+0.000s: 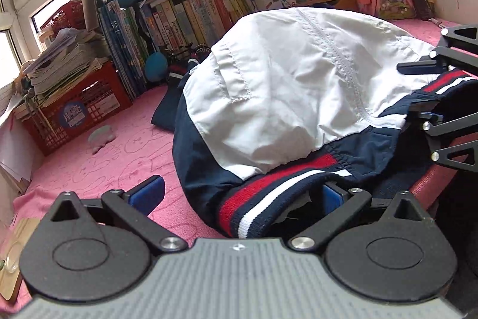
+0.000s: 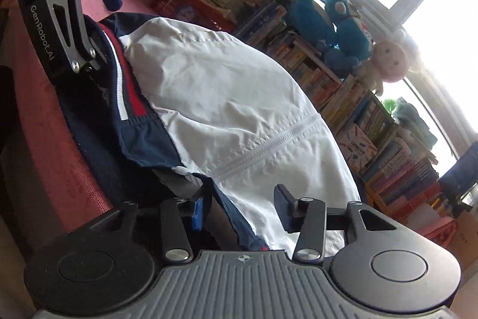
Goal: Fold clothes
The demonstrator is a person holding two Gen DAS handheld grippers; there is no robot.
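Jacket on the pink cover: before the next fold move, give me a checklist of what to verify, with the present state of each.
1. Left tool open, striped hem between its pads: ok.
2. Right tool open, with jacket edge between its pads: ok.
3. Either tool already clamped on fabric: not ok, both stand open.
4. Zipper closed across the white panel: ok where visible.
5. Jacket lying flat: not ok, the white panel bulges and is wrinkled.
6. Sleeves tucked or spread: cannot tell, dark fabric bunches at the far side toward the books.
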